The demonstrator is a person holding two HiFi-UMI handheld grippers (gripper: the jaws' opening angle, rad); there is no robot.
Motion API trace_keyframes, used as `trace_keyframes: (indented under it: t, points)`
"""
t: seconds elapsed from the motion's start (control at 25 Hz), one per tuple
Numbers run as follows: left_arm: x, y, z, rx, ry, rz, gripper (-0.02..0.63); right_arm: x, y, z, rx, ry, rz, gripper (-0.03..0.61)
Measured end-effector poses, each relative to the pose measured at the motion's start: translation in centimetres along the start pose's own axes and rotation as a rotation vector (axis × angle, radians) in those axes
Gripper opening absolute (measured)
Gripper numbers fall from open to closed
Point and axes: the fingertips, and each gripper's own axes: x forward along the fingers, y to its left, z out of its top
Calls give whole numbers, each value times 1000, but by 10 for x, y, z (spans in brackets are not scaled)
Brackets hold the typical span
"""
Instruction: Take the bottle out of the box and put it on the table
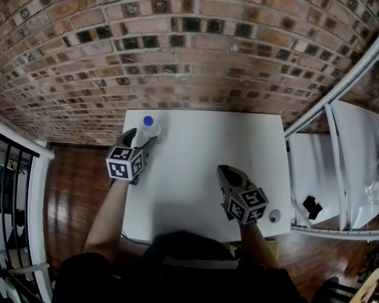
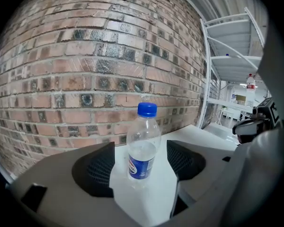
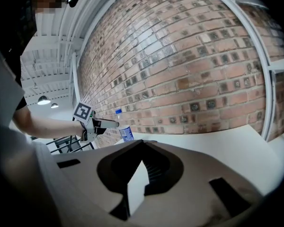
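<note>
A clear plastic bottle (image 1: 147,129) with a blue cap and blue label stands upright on the white table (image 1: 202,137), near its far left corner. My left gripper (image 1: 144,139) is open, its jaws wide on either side of the bottle (image 2: 143,145) without touching it. The pads (image 2: 97,167) stand clear of its sides. My right gripper (image 1: 222,169) hovers over the table's near right part, shut with nothing in it (image 3: 142,143). In the right gripper view the bottle (image 3: 126,132) and the left gripper (image 3: 102,123) show far off at the left.
A brick wall (image 1: 189,49) runs behind the table. A white shelf rack (image 1: 341,163) stands close on the right. A small round grey thing (image 1: 275,216) lies at the table's near right corner. Black railing (image 1: 12,188) and wood floor are on the left.
</note>
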Motion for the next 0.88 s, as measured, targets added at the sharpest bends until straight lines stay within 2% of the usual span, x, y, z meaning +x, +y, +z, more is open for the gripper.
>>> trace_keyframes:
  t: [0.08, 0.2, 0.24, 0.28, 0.36, 0.44, 0.72, 0.88]
  points:
    - [-17, 1, 6, 5, -25, 15, 342, -8, 10, 4, -10, -10, 2, 5]
    - [-47, 4, 22, -4, -97, 55, 256, -20, 25, 12, -22, -35, -2, 5]
    - [-57, 5, 28, -11, -128, 67, 198, -25, 29, 14, -25, -47, -3, 5]
    - [-70, 4, 35, -18, -161, 79, 184, -29, 34, 17, -28, -59, -3, 5]
    - [-95, 2, 47, -27, -229, 98, 77, -39, 45, 20, -36, -78, -2, 5]
    - [-119, -2, 55, -33, -280, 101, 12, -49, 57, 21, -48, -93, -2, 5]
    - [-192, -54, 62, -17, -363, 6, 5, -95, 99, 15, -80, -150, -25, 5]
    - [-238, -95, 70, -18, -447, -63, 3, -120, 129, 13, -106, -186, -37, 5]
